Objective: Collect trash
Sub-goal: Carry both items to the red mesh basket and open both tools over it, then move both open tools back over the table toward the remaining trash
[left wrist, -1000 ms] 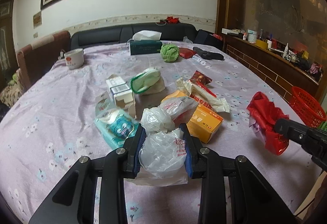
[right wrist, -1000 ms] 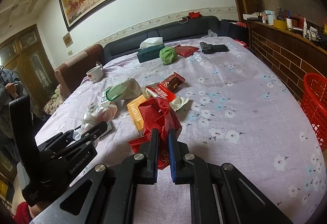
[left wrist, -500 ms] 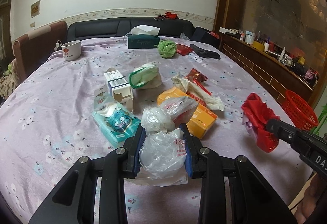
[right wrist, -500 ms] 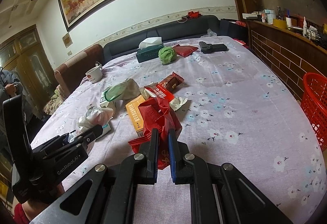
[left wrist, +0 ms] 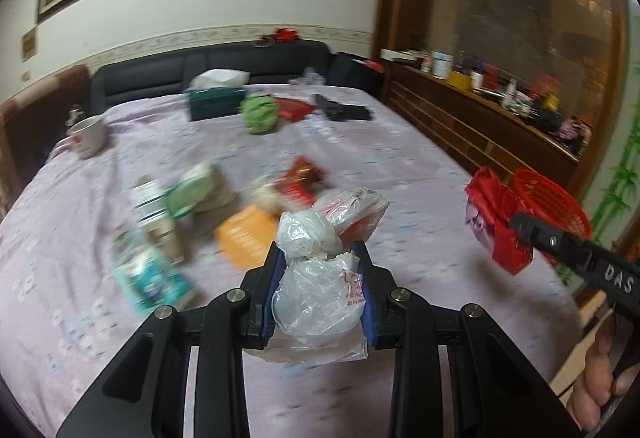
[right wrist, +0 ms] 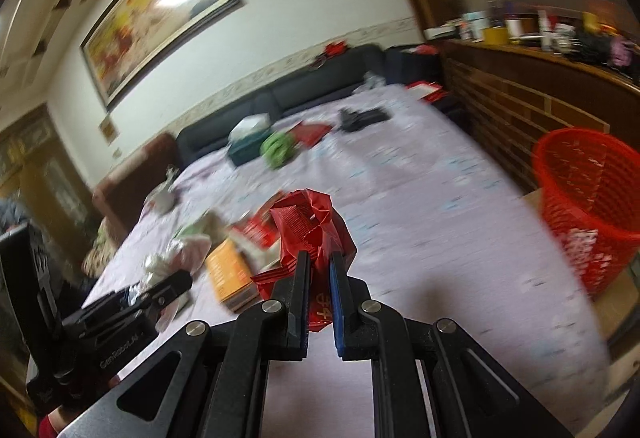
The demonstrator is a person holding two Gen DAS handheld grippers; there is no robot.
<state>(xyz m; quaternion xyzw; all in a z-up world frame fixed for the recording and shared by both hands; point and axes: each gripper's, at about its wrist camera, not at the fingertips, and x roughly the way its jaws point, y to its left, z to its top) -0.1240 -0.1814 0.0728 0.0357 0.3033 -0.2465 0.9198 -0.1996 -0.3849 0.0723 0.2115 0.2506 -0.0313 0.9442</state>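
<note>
Left wrist view: the left gripper pinches a clear plastic bag bundle between its blue pads; red print on the bag is too small to read. At 3 o'clock the right gripper shows letters "DAS", rest cut off, w/ a red bag at its tip. Red basket is just behind it. An orange box and other trash on the pink floral tablecloth are blurred; 0.5 s ago they were sharp and lower in frame.

Right wrist view: right gripper jaws are pressed on the red bag; yellow characters on it are unreadable. At 8 o'clock the left gripper reads approx. "GenRobot.AI". Basket at 3 o'clock is now bigger vs. before.
</note>
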